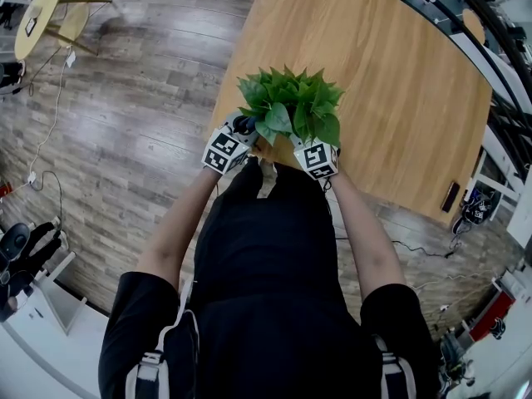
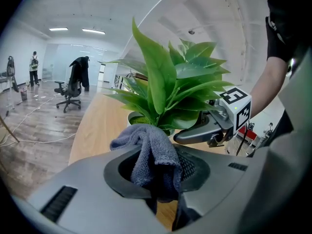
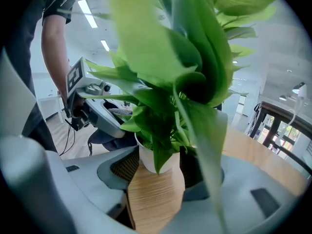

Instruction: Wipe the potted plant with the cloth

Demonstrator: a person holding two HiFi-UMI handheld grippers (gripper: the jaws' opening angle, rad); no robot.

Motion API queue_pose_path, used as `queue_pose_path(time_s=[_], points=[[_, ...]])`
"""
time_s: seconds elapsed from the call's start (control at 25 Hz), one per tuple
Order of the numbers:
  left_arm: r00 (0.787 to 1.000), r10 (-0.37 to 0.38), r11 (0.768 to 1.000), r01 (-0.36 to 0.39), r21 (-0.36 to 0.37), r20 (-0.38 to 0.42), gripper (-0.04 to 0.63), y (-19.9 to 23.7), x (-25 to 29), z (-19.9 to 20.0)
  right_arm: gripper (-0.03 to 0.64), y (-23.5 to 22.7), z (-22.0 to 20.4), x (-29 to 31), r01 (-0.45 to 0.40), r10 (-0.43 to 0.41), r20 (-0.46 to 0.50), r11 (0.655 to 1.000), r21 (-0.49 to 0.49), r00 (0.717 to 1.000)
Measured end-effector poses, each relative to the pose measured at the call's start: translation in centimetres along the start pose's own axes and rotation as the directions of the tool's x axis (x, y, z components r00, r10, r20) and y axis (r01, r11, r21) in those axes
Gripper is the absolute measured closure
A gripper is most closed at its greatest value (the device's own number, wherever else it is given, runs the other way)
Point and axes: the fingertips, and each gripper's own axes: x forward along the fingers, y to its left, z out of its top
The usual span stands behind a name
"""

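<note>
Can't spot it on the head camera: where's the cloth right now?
In the left gripper view, the cloth is pinched in the left gripper, bunched right in front of the potted plant on the wooden table.

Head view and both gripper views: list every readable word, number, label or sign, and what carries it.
None can be read.
Left gripper's marker cube and right gripper's marker cube: black-and-white square patterns, no letters.
Grey cloth, white plant pot, light wooden table: no print.
Small dark slab at the table's edge: too small to tell.
</note>
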Motion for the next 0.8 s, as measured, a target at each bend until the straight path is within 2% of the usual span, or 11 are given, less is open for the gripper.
queue_pose_path(time_s=[0.12, 0.24, 0.36, 0.48, 0.6, 0.8], points=[[1.000, 0.011, 1.000, -0.011, -0.003, 0.007, 0.469, 1.0, -0.1, 0.3, 0.367, 1.2, 0.3, -0.7, 0.001, -0.001, 0.002, 1.000, 0.013, 1.000], [0.999, 0.031, 0.998, -0.029, -0.058, 0.034, 0.469, 2.5, -0.4, 0.4, 0.367, 2.8, 0.5, -1.1, 0.016, -0.017, 0.014, 0.999, 0.042, 1.000], [0.999, 0.041, 0.996, -0.038, -0.077, 0.032, 0.469, 3.1, -0.3, 0.0, 0.367, 4.3, -0.4, -1.3, 0.011, -0.014, 0.025, 0.994, 0.110, 1.000], [0.998, 0.051, 0.994, -0.048, -0.099, 0.032, 0.469, 3.5, -0.3, -0.1, 0.367, 3.5, -1.5, -1.8, 0.030, -0.035, 0.023, 0.982, 0.188, 0.999], [0.998, 0.055, 0.994, -0.052, -0.093, 0.028, 0.469, 3.7, -0.1, 0.3, 0.367, 1.3, -2.2, -1.9, 0.051, -0.051, 0.000, 0.991, 0.128, 0.999], [0.999, 0.029, 0.995, -0.025, -0.093, 0.044, 0.469, 3.5, 0.3, 0.9, 0.367, -0.2, -0.3, -0.9, 0.001, -0.001, 0.014, 1.000, 0.017, 1.000]])
